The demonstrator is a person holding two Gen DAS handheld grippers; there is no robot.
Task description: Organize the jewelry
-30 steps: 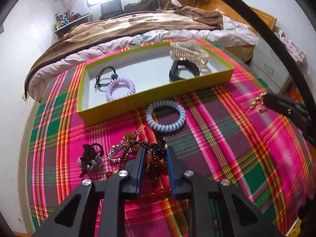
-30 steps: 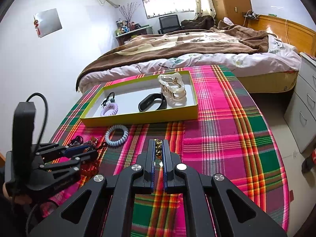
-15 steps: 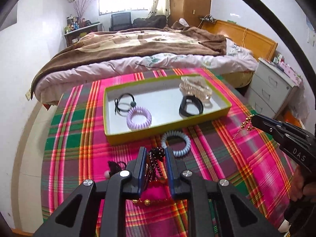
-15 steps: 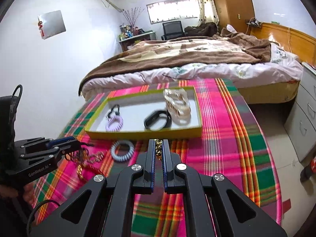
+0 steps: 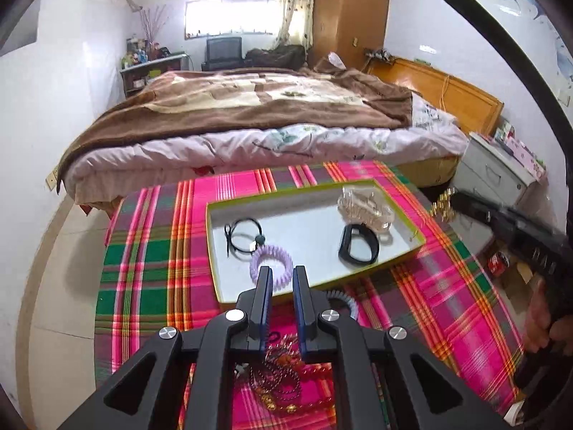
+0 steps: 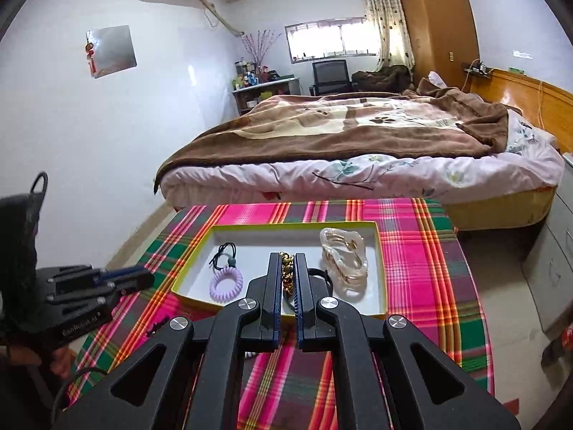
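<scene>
1. Right fingers (image 6: 273, 279) pinch a gold chain (image 6: 286, 272) between near-closed pads; the right gripper (image 6: 286, 279) hangs over the tray's near edge.
2. Left fingers (image 5: 265, 290) stand narrowly apart; beads (image 5: 283, 369) dangle low between them, but whether the pads grip them cannot be told. The left gripper (image 5: 283, 286) is over the tray's near wall.
3. Ahead of both grippers, the tray (image 6: 379, 251) holds a black hair tie (image 6: 224, 254), a purple coil tie (image 6: 225, 284), a black band (image 5: 357, 245) and a clear claw clip (image 6: 343, 261).
4. Just outside the tray, under the left fingers, a grey coil tie (image 5: 349, 302) lies on the plaid cloth (image 6: 422, 251).
5. A bed (image 6: 358, 143) stands beyond the table.
6. Only the left view shows the black band whole; in the right view the fingers hide most of it. In the left view the chain (image 5: 442, 206) hangs at the right gripper's tip, right of the tray.
</scene>
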